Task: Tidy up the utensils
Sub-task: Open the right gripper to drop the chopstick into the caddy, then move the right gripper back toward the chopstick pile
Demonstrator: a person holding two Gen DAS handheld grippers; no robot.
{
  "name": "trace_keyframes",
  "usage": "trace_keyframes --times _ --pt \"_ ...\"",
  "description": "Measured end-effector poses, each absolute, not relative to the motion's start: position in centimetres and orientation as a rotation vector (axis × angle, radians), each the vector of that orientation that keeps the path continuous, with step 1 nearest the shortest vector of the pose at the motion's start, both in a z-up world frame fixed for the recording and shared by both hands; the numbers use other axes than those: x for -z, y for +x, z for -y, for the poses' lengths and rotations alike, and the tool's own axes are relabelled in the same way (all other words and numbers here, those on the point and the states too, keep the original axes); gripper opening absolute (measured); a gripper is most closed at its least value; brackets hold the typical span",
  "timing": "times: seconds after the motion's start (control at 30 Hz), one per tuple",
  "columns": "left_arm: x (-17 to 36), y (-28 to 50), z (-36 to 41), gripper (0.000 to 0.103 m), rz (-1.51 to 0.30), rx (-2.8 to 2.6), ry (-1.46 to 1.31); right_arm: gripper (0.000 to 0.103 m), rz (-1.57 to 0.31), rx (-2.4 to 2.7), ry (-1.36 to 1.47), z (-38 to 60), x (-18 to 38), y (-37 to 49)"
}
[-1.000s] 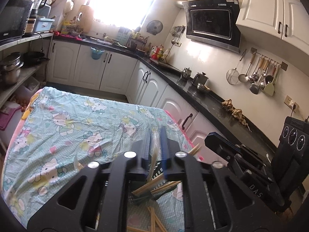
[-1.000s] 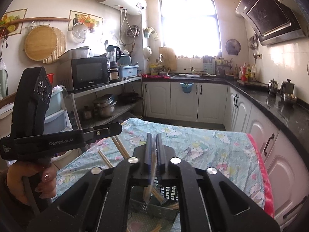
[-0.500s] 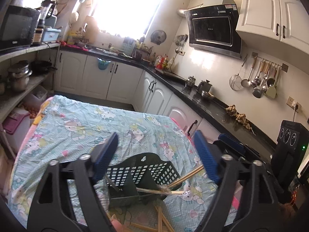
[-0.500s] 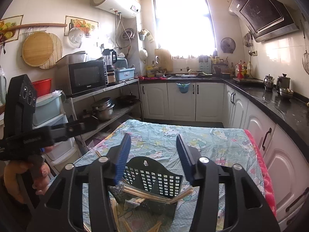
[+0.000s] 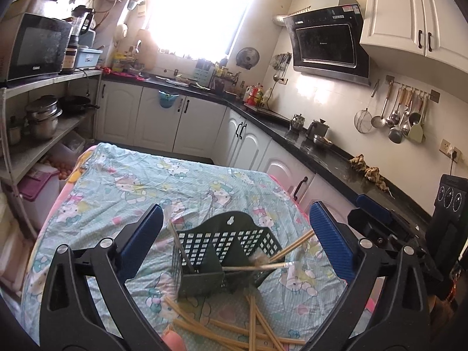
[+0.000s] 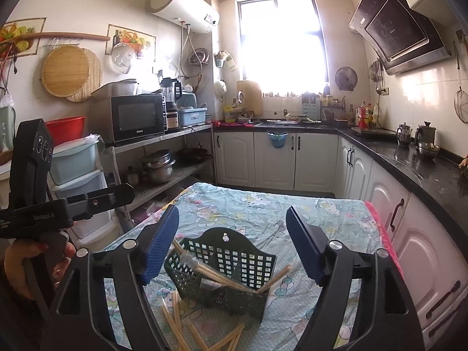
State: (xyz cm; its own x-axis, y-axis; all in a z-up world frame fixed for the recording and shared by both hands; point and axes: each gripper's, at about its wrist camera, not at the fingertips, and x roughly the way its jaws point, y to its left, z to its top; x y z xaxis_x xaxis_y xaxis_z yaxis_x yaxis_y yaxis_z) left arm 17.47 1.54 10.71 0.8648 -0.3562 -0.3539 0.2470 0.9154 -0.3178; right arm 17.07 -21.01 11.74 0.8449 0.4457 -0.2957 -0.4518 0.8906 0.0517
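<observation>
A dark green slotted utensil basket (image 5: 225, 251) (image 6: 231, 266) stands on the table with the cartoon-cat cloth (image 5: 122, 187). Wooden chopsticks (image 5: 292, 245) (image 6: 216, 275) lean in its compartments and poke out to the right. Several loose chopsticks (image 5: 248, 330) (image 6: 175, 316) lie on the cloth in front of it. My left gripper (image 5: 235, 213) hovers before the basket, its jaws opening wide, nothing between the pads. My right gripper (image 6: 233, 215) is also opening, empty, just short of the basket. Each gripper shows in the other's view, the right gripper (image 5: 377, 225) and the left gripper (image 6: 67, 207).
A black countertop (image 5: 321, 158) over white cabinets runs along the right of the table. Metal shelves (image 6: 163, 181) with pots and a microwave stand at the left. A hand (image 6: 23, 263) holds the left gripper's handle. The table's pink edge (image 6: 380, 228) lies to the right.
Both grippers were shut on chopsticks over the basket; both have opened and drawn back, and the chopsticks now rest in the basket.
</observation>
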Motion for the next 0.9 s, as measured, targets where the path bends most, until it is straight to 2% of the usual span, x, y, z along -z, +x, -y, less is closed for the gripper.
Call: trace_keyframes --times 0.9 --pt "-7.2 12.3 -3.3 0.092 -0.469 0.268 -0.290 0.078 -0.403 -0.489 -0.034 20.8 -7.7 12.6"
